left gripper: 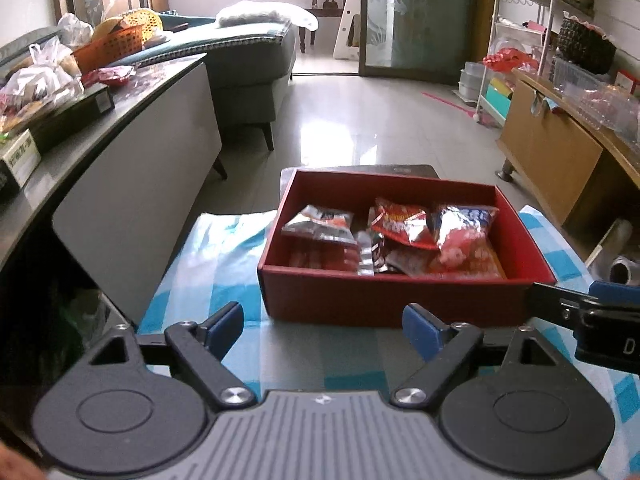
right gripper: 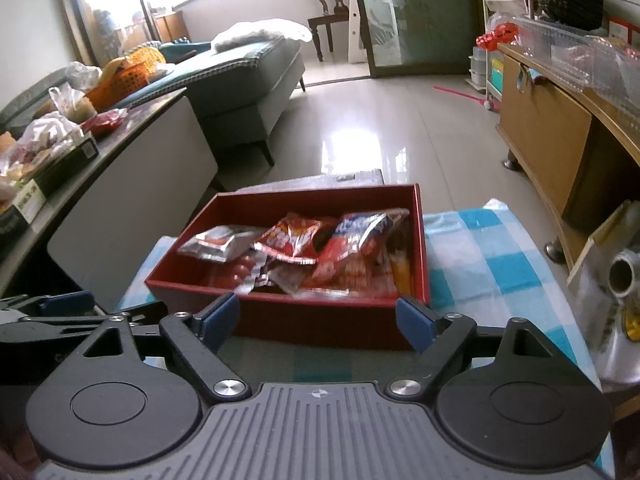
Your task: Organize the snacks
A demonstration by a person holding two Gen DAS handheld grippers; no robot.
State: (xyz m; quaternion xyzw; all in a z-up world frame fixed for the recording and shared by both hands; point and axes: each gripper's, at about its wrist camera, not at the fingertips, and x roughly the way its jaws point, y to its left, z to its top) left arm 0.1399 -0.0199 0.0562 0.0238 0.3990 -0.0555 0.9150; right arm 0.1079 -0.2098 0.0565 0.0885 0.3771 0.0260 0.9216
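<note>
A red open box [left gripper: 400,296] stands on a blue-and-white checked cloth [left gripper: 208,256]. It holds several red and silver snack packets [left gripper: 400,224]. The box [right gripper: 320,320] and its packets [right gripper: 296,240] also show in the right wrist view. My left gripper [left gripper: 324,330] is open and empty, just short of the box's near wall. My right gripper [right gripper: 318,320] is open and empty, at the box's near wall. The right gripper's tip [left gripper: 580,308] shows at the right edge of the left wrist view.
A grey counter [left gripper: 120,128] on the left carries bags, boxes and an orange basket [left gripper: 112,44]. A wooden cabinet [left gripper: 552,152] stands at the right. A metal object [right gripper: 616,280] lies right of the cloth. A sofa [left gripper: 248,64] and tiled floor lie beyond.
</note>
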